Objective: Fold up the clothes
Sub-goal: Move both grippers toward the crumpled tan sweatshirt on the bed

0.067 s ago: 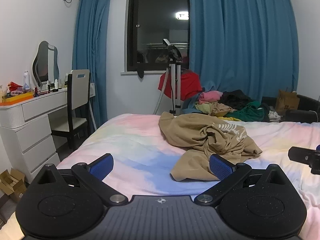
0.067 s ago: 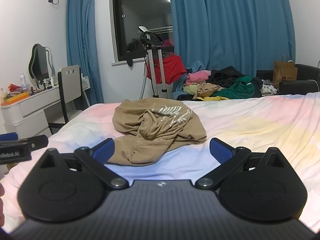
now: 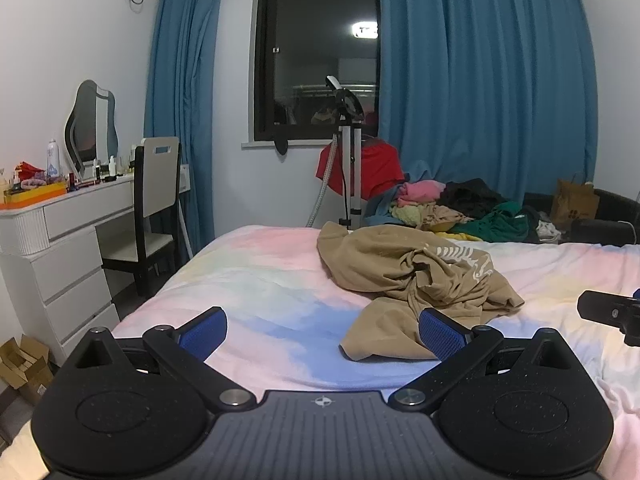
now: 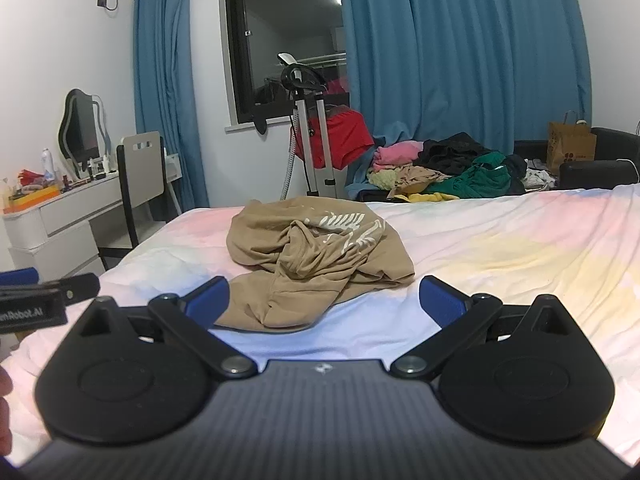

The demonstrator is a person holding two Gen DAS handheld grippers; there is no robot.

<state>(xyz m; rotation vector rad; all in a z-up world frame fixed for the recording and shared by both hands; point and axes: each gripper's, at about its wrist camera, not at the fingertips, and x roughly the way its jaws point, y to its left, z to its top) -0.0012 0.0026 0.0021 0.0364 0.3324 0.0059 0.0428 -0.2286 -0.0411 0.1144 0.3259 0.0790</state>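
Note:
A crumpled tan garment (image 3: 416, 280) with a white print lies in a heap on the pastel bed (image 3: 260, 280). It also shows in the right wrist view (image 4: 316, 256). My left gripper (image 3: 322, 330) is open and empty, held over the bed's near edge, short of the garment's near hem. My right gripper (image 4: 324, 302) is open and empty, also just short of the garment. The right gripper shows at the right edge of the left wrist view (image 3: 612, 314); the left one shows at the left edge of the right wrist view (image 4: 44, 296).
A pile of mixed clothes (image 3: 452, 210) lies beyond the bed's far side, next to a garment steamer stand (image 3: 350, 160) with a red cloth. A white dresser (image 3: 60, 240) and a chair (image 3: 154, 208) stand left. A paper bag (image 3: 574, 204) sits at right.

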